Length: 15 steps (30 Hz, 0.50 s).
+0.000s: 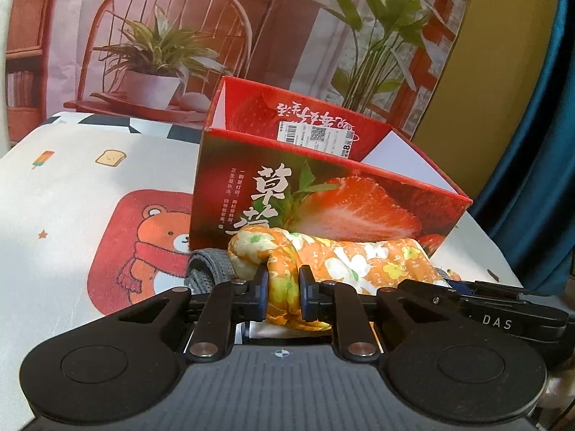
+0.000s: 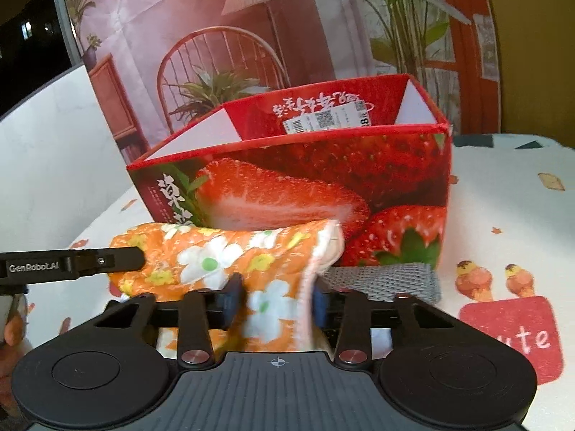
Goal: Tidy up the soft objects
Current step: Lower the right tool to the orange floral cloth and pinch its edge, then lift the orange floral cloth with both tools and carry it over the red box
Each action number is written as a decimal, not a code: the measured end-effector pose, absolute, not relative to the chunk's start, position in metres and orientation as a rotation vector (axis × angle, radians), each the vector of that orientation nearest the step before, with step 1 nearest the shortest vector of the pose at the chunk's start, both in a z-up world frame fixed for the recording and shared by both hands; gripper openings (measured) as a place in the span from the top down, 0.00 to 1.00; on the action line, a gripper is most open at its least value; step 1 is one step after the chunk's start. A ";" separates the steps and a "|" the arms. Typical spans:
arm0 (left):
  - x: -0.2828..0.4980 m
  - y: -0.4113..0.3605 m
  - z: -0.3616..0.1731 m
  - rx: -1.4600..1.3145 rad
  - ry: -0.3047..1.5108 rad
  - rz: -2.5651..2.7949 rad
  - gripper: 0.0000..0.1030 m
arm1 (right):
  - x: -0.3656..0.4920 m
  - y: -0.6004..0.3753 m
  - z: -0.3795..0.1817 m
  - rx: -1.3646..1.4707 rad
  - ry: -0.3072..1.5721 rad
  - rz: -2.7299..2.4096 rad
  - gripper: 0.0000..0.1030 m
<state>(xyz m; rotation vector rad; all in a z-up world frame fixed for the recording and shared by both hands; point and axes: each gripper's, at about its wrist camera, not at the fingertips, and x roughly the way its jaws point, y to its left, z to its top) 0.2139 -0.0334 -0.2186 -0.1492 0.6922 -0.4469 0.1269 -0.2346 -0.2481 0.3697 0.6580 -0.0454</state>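
Note:
An orange floral cloth [image 1: 345, 262] lies bunched on the table right in front of an open red strawberry box [image 1: 323, 197]. My left gripper [image 1: 284, 280] is shut on its left end, the fabric pinched between the blue pads. My right gripper [image 2: 276, 298] is shut on the cloth's [image 2: 215, 258] right part, near the pale pink hem. The box [image 2: 305, 179] stands just behind, with a labelled flap inside. A grey knitted piece [image 2: 388, 280] lies under and beside the cloth, also seen as grey knit [image 1: 205, 269]. Each gripper's side shows in the other's view.
The table cover [image 1: 72, 197] is white with a bear print and snack pictures [image 2: 503, 327]. A printed backdrop [image 1: 179, 36] of a chair and plants stands behind the box. A blue curtain [image 1: 539, 143] hangs at the right. A person's hand [image 2: 10, 327] shows at the lower left.

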 end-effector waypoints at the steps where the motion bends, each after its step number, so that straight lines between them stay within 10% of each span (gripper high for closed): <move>1: 0.213 -0.033 -0.218 -0.150 0.690 -0.447 0.83 | 0.126 -0.234 -0.247 0.371 0.657 -0.044 0.69; 15: 0.208 -0.028 -0.222 -0.148 0.700 -0.451 0.83 | 0.117 -0.228 -0.239 0.344 0.643 -0.044 0.75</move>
